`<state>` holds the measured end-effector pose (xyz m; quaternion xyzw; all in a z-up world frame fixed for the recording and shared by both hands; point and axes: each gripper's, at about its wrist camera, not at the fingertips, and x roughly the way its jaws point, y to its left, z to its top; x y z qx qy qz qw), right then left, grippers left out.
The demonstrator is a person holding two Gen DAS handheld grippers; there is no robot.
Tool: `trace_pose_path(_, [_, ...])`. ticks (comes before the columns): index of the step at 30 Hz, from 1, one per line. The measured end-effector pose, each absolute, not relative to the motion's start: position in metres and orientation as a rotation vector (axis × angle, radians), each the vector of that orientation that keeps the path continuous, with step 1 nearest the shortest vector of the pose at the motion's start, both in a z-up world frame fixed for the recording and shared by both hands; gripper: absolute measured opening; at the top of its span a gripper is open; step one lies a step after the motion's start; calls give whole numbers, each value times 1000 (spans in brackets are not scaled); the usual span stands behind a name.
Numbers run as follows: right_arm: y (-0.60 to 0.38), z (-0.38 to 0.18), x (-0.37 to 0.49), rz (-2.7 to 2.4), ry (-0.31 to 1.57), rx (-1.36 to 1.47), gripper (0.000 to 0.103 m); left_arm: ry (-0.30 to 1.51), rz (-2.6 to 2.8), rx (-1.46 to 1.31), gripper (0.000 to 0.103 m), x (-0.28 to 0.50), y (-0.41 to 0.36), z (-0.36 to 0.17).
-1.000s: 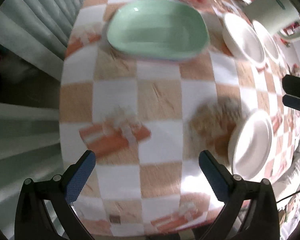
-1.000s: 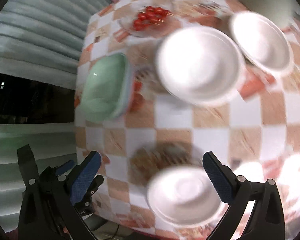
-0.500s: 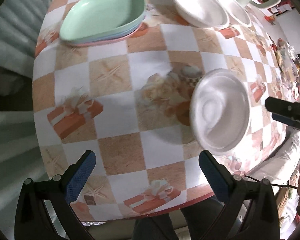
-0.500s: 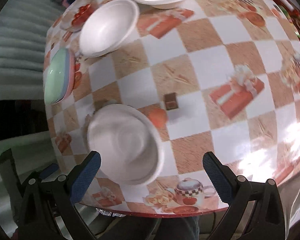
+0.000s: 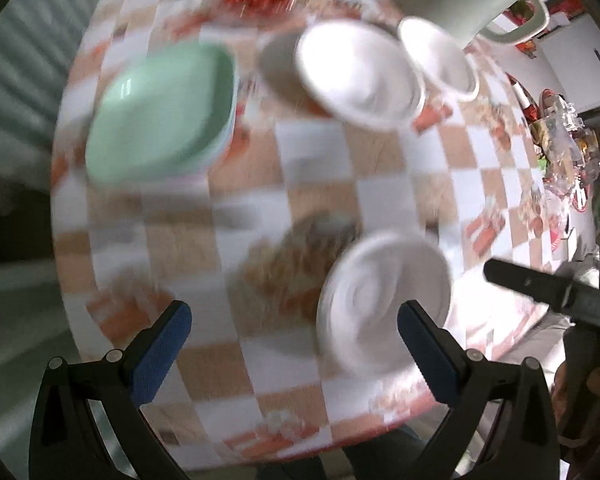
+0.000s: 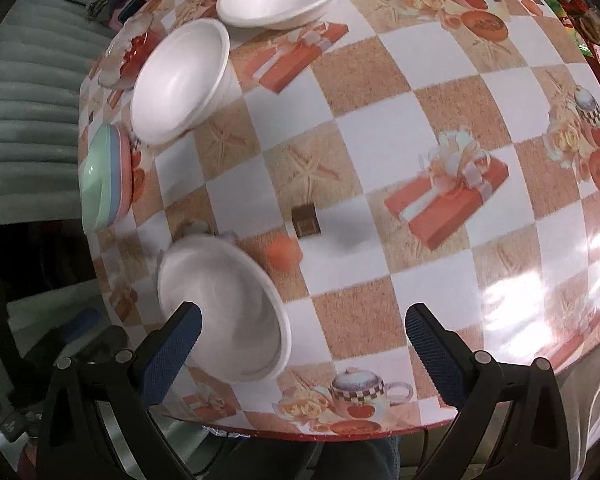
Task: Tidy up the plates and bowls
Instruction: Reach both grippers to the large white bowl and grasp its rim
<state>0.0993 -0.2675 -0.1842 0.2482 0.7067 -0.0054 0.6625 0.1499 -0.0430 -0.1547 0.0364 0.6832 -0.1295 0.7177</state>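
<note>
Near bowl [image 6: 220, 308]: alone at near bench [image 6: 380, 128] edge, apart from far bowls [image 6: 180, 80].
Jaws: both wide, empty, ready.

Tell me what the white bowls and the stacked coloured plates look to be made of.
White bowls: likely foam or thin disposable plastic; matte white walls with a thin rolled rim and soft sheen. Stacked plates: probably hard plastic or melamine; smooth, glossy pastel green, blue and pink layers with a small highlight. Neither is certain from looks alone.

Both the left tongs [image 5: 290, 338] and right tongs [image 6: 302, 340] gape wide, gripping nothing.
</note>
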Motion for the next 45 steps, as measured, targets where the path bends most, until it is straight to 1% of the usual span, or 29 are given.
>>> trace_pose_path(6, [-273,-184,135,-7,1576,570,103,1404,-292,156,103,205,-64,-142])
trace_pose_path(10, [-282,-188,165,-20,1539,674,103,1403,-281,163,103,251,-80,-152])
trace_pose_path(15, [-289,-203,199,-50,1505,814,103,1414,-301,205,102,287,-98,-168])
trace_pose_path(23, [-293,-229,227,-44,1481,1025,103,1456,-354,282,98,306,-124,-192])
trace_pose_path(40, [-299,-252,240,-29,1489,1081,103,1532,-370,317,98,320,-142,-229])
trace_pose_path(41, [-299,-253,240,-26,1485,1087,96,1535,-367,315,98,321,-142,-231])
trace_pose_path(42, [-298,-253,241,-22,1486,1093,86,1537,-360,310,98,322,-142,-233])
trace_pose_path(43, [-297,-254,241,-17,1490,1097,82,1541,-352,305,97,323,-142,-235])
trace_pose_path(45, [-295,-255,242,-9,1495,1098,80,1556,-338,280,95,324,-140,-239])
